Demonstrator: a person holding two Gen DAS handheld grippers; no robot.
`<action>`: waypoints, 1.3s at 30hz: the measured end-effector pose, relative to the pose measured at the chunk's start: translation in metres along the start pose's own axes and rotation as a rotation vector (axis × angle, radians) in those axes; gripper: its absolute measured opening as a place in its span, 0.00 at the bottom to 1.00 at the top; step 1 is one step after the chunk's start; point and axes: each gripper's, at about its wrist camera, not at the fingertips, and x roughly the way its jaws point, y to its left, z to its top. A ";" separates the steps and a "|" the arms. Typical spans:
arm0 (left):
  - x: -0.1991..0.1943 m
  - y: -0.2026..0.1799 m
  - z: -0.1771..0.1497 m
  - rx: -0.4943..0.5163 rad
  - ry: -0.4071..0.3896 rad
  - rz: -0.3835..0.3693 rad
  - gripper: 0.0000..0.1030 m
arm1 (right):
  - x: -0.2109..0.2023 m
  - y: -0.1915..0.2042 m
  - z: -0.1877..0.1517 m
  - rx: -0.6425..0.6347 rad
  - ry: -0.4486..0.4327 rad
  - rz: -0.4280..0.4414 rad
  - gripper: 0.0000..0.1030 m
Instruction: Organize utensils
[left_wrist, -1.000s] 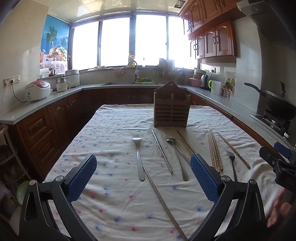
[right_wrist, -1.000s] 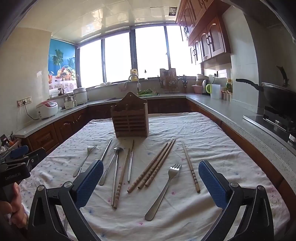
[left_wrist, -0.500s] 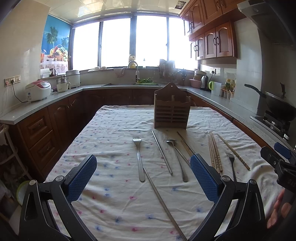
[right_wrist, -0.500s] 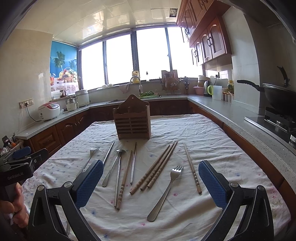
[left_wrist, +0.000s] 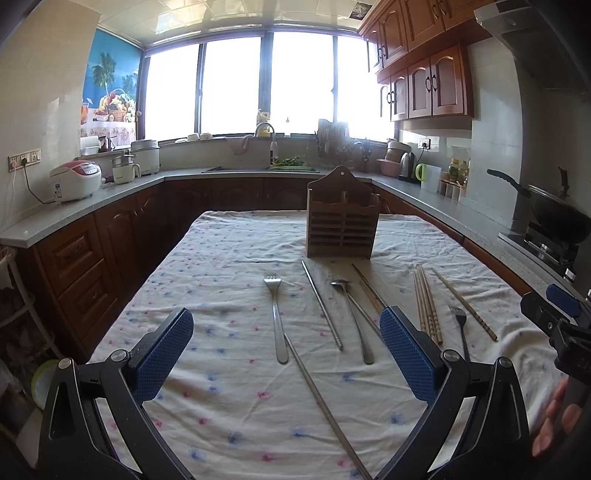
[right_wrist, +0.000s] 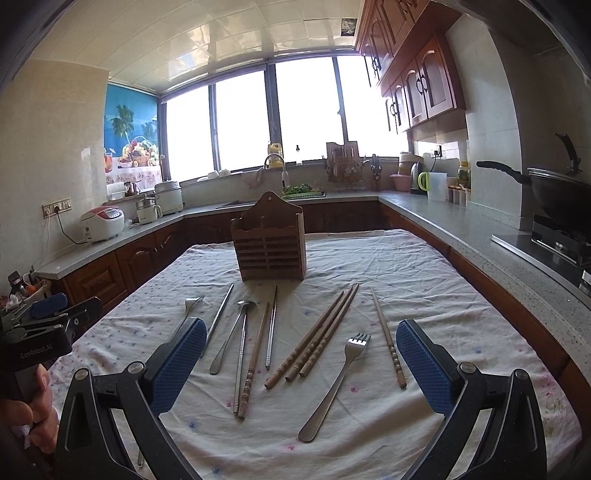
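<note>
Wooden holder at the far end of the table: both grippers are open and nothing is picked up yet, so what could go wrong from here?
1. The spoon, a metal chopstick and a wooden chopstick lie close together, so a grasp may catch two pieces.
2. The tablecloth is wrinkled; the right gripper may snag it.
3. The wooden holder stands free and could tip during insertion.

Two wrist fisheyes, low over the near table end, both facing the window wall

Left view sits further left, right view further right; each looks forward between its own blue-padded fingers. Shared: slatted wooden utensil holder (left_wrist: 342, 225) (right_wrist: 269, 248), white dotted tablecloth (left_wrist: 221, 266) (right_wrist: 406, 266), and each catches the other gripper at its edge
</note>
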 end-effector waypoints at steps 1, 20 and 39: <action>-0.001 0.001 -0.001 0.000 -0.001 -0.002 1.00 | 0.000 0.000 0.000 0.000 0.001 0.000 1.00; 0.000 0.001 0.000 -0.001 0.002 -0.008 1.00 | 0.000 -0.001 0.001 0.005 0.002 0.009 1.00; 0.052 -0.005 0.018 -0.043 0.182 -0.106 1.00 | 0.032 -0.022 0.003 0.106 0.133 0.044 1.00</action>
